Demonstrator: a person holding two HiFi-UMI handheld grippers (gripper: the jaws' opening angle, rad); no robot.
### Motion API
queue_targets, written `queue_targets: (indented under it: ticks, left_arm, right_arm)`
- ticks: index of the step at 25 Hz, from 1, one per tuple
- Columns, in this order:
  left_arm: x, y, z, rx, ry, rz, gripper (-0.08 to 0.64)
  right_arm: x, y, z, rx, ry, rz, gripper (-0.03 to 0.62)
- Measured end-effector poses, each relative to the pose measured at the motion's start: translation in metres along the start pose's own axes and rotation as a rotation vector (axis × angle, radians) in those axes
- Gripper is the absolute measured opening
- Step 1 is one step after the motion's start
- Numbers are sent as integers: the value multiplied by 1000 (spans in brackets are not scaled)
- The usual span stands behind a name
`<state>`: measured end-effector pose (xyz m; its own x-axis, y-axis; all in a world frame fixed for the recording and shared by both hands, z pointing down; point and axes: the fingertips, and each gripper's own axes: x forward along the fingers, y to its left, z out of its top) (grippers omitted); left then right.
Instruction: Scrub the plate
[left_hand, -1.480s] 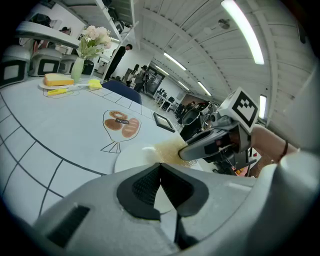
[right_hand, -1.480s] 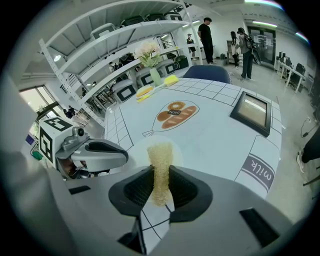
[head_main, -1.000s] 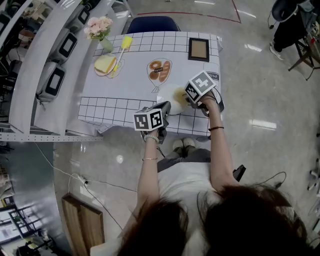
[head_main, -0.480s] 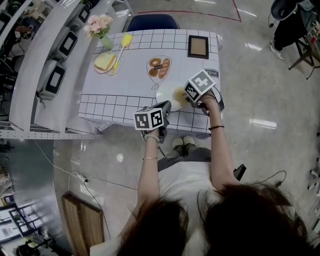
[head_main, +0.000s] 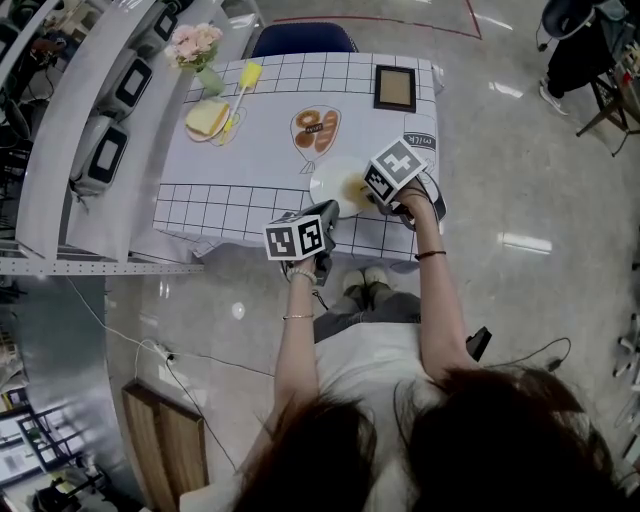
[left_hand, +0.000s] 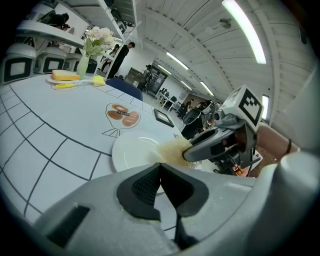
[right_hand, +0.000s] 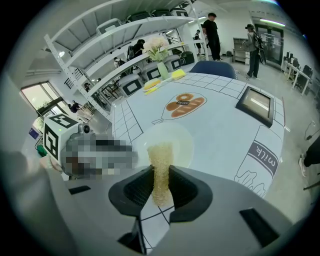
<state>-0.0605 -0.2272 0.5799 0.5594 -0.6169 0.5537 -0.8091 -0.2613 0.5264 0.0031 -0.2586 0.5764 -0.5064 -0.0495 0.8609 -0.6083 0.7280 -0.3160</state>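
Forearms run forward from the seated person, the right forearm (head_main: 438, 300) reaching farther than the left forearm (head_main: 292, 345). The right gripper (head_main: 366, 192) sits over the near right part of the round white plate (head_main: 328, 180), with its marker cube on top and tilted. Its tongs pinch a coarse yellow sponge (right_hand: 160, 156) edge-on between the ribbed pads, and the left gripper view shows the sponge's free end lying on the plate's right side. The left gripper (head_main: 326, 212) is just short of the plate's near left edge and apart from it, above the white grid-lined tablecloth (head_main: 200, 215). Its tongs are pressed together with nothing between them.

Beyond the plate, a printed doughnut drawing (head_main: 316, 130) marks the cloth. A dark picture frame (head_main: 395, 88) lies farther off to the plate's right. Well beyond its left are a slice of bread (head_main: 206, 118), a yellow-headed brush (head_main: 246, 82) and a vase of pale flowers (head_main: 197, 48).

In the head view the right gripper covers the plate's near right rim and nearly all of the sponge. In the left gripper view that gripper's own body cuts off the plate's near edge. In the right gripper view the sponge's lower end disappears between the pads. How hard the sponge bears on the plate cannot be told.
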Motion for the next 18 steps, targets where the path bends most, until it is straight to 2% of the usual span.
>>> queue_targets:
  ticks: [18]
  left_arm:
    - [-12, 11, -10, -19, 2, 26, 11]
  right_arm:
    - [15, 27, 0, -51, 47, 40, 80]
